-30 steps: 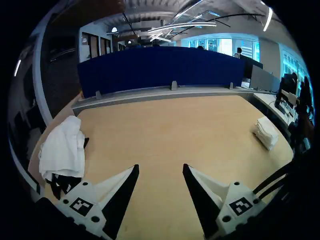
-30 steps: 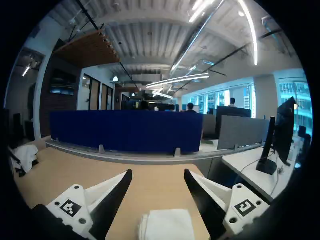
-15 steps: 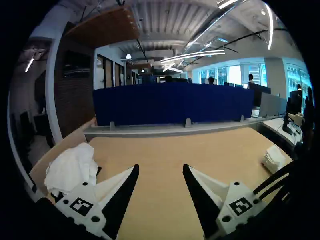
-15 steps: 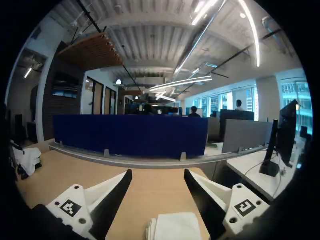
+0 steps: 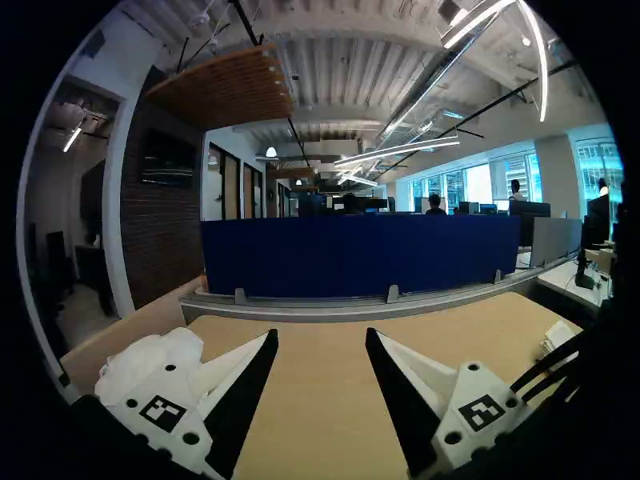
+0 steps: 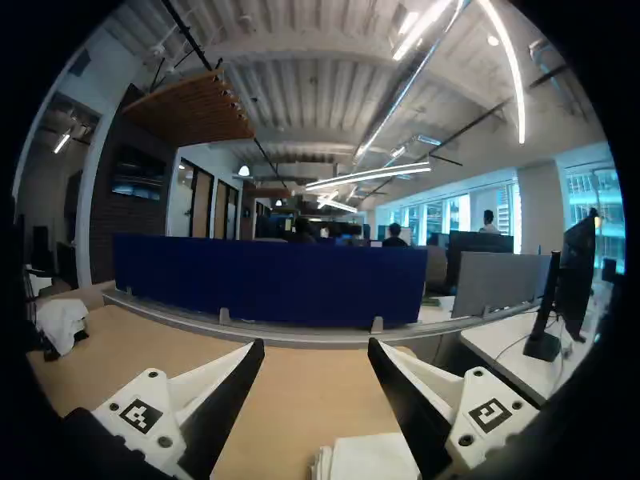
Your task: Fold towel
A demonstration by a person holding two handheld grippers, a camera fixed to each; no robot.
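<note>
Risks pinching bunched folds, not a corner, of the crumpled towel (image 5: 144, 364) at the table's (image 5: 448, 328) left end, with left gripper (image 5: 320, 336) and right gripper (image 6: 315, 346) released, empty.

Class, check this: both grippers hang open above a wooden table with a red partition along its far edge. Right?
The partition is blue, not red, as the left gripper view shows. The left gripper and right gripper do hang open above the wooden table.
</note>
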